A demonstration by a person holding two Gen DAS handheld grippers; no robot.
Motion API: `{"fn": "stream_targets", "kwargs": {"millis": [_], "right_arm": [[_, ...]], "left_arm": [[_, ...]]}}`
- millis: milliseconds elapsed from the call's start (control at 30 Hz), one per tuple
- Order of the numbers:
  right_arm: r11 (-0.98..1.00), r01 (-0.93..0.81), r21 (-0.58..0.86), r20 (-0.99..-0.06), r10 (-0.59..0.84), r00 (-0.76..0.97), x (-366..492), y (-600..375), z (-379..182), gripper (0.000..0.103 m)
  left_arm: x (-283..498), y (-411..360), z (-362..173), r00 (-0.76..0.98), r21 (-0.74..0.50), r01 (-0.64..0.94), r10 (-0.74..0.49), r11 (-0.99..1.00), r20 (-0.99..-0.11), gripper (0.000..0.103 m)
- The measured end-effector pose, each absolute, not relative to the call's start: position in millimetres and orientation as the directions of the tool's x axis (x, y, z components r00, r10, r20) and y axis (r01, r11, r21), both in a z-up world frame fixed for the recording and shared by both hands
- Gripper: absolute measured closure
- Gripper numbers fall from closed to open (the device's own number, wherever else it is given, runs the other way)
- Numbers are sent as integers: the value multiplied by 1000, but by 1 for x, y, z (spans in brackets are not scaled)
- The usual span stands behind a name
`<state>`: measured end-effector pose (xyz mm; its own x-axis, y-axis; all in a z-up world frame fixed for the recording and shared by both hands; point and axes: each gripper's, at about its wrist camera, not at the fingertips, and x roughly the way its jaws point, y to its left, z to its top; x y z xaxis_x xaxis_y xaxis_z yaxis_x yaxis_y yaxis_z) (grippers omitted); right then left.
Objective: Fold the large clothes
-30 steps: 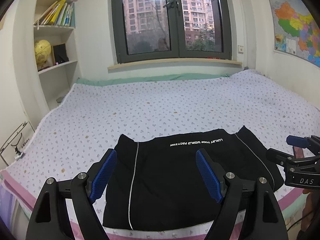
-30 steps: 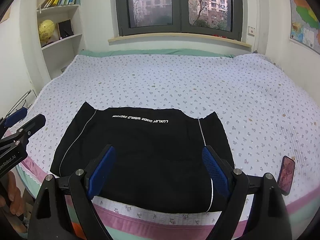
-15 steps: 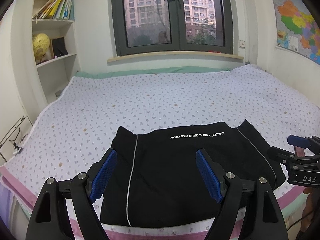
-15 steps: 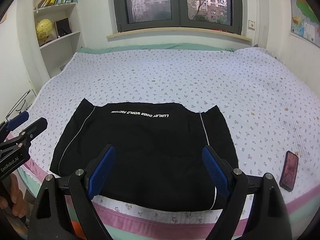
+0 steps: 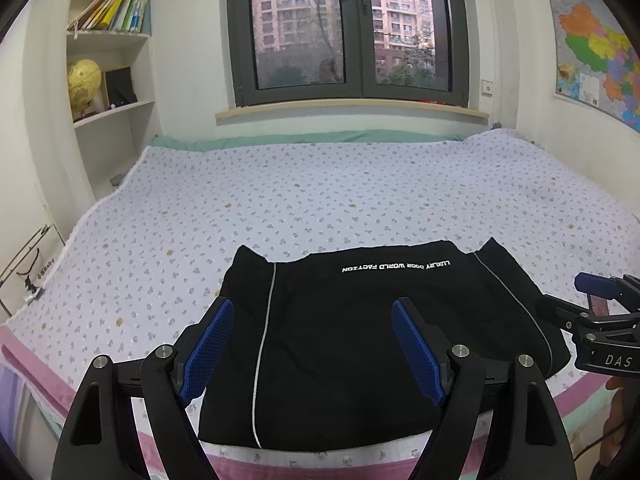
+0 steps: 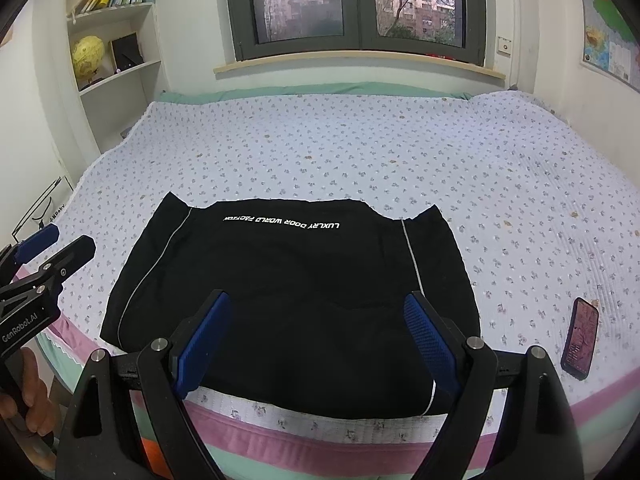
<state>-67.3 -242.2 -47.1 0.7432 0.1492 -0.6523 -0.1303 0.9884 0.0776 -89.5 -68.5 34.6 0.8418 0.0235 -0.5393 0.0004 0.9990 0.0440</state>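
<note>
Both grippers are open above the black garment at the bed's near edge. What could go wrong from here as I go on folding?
1. The black garment lies close to the bed's near edge; a pull toward you may drag it off.
2. The phone lies on the bedspread just right of the garment; a sweeping right hand-held gripper or swung cloth could knock it off.
3. The left hand-held gripper hangs over mid-cloth, so closing there might pinch several layers and spoil the fold.

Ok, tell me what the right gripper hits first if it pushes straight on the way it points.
Most likely the black garment: the open right gripper aims down at its near half, with nothing between the jaws. Depth is hard to judge in the fisheye view, but the phone lies off to the side.
</note>
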Motion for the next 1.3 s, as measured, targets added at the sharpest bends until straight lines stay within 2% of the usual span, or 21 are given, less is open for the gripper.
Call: {"fn": "stream_targets", "kwargs": {"millis": [600,867,1300], "right_arm": [[989,-123,80,-668,145,730,-58,-247,-57,13],[989,-115,92,-685,147,714,-45,-253,-67,13],[989,-124,86,-713,148,685,-23,-251,-80,13]], "left_arm": [[-80,-71,24,824,43,2,23,999,-566,21],[-63,-71,10,788,16,4,6,1000,-616,21],[-40,-65,-2,764,1,-32,25,1000,-645,21]]}}
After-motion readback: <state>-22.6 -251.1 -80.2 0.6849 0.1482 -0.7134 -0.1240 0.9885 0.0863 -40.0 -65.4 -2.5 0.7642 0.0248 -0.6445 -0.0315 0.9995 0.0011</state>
